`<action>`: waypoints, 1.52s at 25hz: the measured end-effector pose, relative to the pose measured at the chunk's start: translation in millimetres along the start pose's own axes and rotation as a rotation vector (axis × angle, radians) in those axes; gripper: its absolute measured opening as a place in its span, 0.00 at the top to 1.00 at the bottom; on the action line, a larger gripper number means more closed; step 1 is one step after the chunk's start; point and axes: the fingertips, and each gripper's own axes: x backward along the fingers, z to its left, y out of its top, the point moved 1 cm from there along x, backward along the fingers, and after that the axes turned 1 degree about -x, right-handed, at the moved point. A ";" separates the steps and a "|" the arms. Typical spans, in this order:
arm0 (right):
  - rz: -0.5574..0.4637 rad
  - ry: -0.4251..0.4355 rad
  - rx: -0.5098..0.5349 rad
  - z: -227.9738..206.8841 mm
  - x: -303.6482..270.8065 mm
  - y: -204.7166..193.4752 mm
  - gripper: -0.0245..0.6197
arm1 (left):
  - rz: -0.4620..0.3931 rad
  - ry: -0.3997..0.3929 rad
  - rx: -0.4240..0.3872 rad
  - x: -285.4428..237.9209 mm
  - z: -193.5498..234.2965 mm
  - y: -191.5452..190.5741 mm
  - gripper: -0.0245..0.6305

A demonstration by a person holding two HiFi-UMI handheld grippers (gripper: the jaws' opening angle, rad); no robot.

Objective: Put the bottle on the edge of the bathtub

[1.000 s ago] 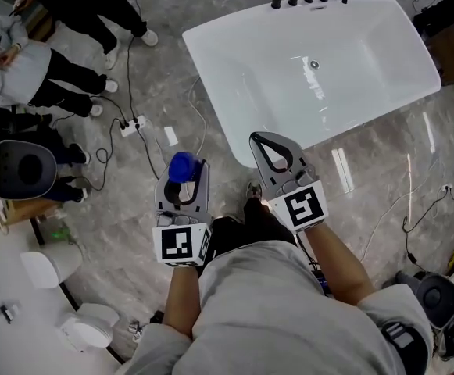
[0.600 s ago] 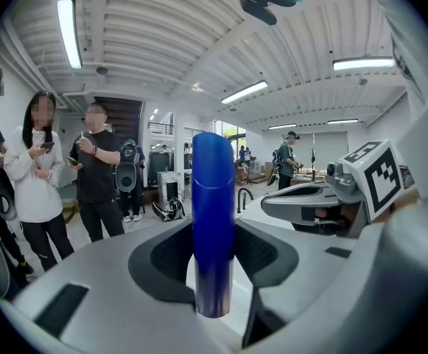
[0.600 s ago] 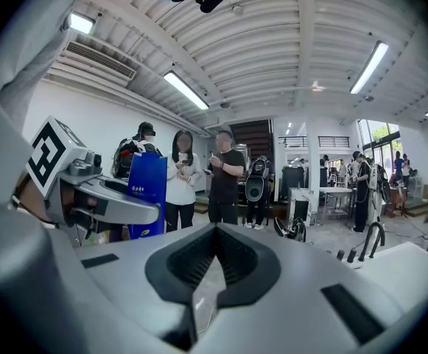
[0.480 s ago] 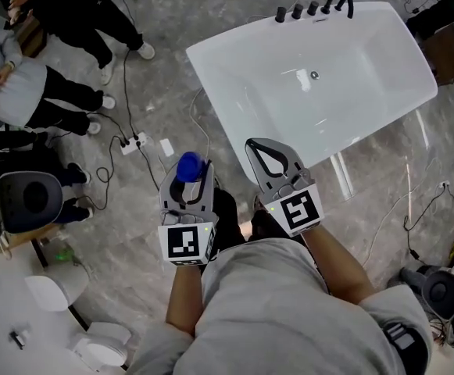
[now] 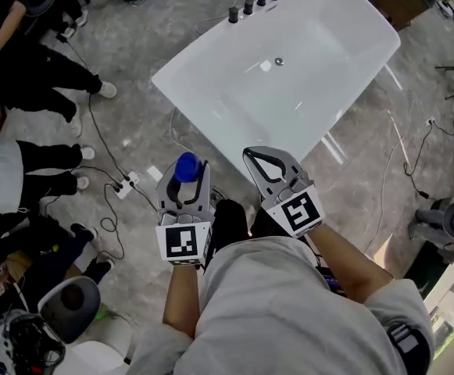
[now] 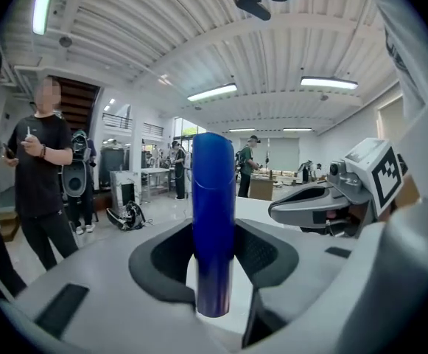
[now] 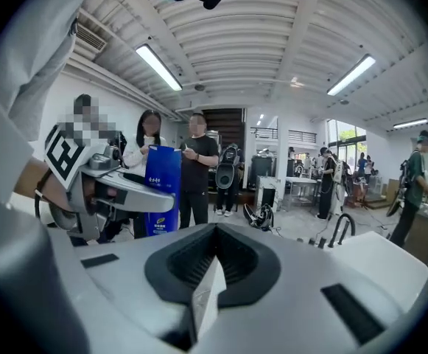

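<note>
Your left hand-held gripper (image 6: 214,265) has its jaws spread fairly wide and clamped on the blue bottle (image 6: 213,220), which stands between the pads with its long axis upright. In the head view you look almost straight down on its rounded top (image 5: 186,166), so the left hand-held gripper (image 5: 184,184) hides the lower body and I can't say how deep it sits in the grip. Your right hand-held gripper (image 7: 212,251) is closed with nothing in it; its tip (image 5: 262,158) is the nearer of the two to the tub, but it isn't the one carrying the load. The bathtub (image 5: 189,98) lies ahead of the bottle and a little to your right, well apart from it, its near rim running diagonally across your path. To my eye, the coming move is a carry forward and right, keeping the bottle upright so its base meets that flat rim.
</note>
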 end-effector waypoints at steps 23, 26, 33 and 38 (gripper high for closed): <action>0.007 -0.362 -0.168 -190.5 94.1 -65.1 0.95 | 0.032 -0.337 -0.093 -192.0 -141.7 41.6 0.70; 0.010 -0.395 -0.203 -205.3 100.1 -78.2 0.95 | 0.047 -0.356 -0.103 -205.1 -149.4 39.7 0.70; 0.032 -0.434 -0.229 -229.8 89.8 -93.1 0.95 | 0.050 -0.386 -0.110 -240.6 -143.3 35.9 0.70; 0.042 -0.442 -0.243 -238.2 66.9 -97.8 0.95 | 0.060 -0.411 -0.110 -259.1 -128.8 29.4 0.70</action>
